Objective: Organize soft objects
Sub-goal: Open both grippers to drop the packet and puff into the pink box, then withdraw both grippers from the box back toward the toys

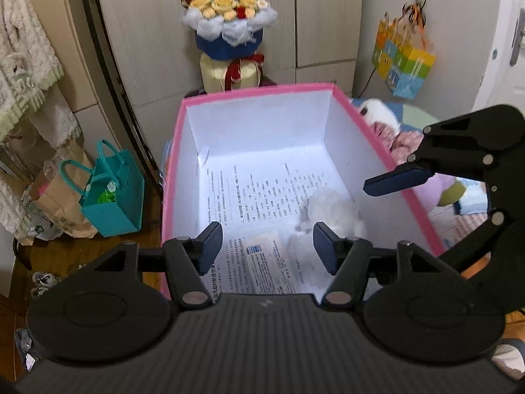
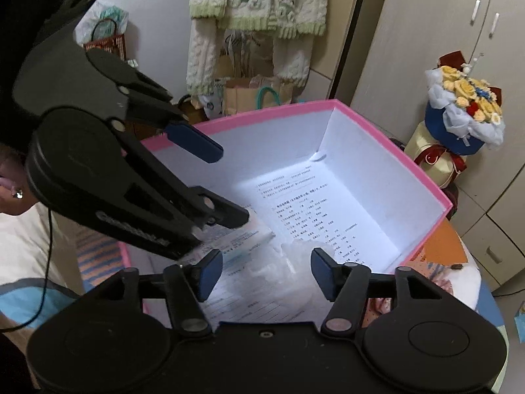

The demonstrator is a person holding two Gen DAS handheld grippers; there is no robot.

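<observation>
A pink-rimmed box (image 1: 257,93) with white walls stands open; printed paper sheets (image 1: 259,193) line its floor. A white fluffy soft object (image 1: 334,211) lies on the paper near the box's right wall; it also shows in the right wrist view (image 2: 295,257), overexposed. My left gripper (image 1: 267,248) is open and empty above the box's near edge. My right gripper (image 2: 267,271) is open and empty just above the fluffy object. In the left wrist view the right gripper's upper finger (image 1: 398,180) reaches over the right wall. The pink box (image 2: 387,151) fills the right wrist view.
A plush bouquet (image 1: 229,19) stands behind the box. A teal bag (image 1: 113,197) and paper bags sit on the floor to the left. More soft items (image 1: 382,115) lie on the surface right of the box. A knitted sweater (image 2: 259,6) hangs on the wall.
</observation>
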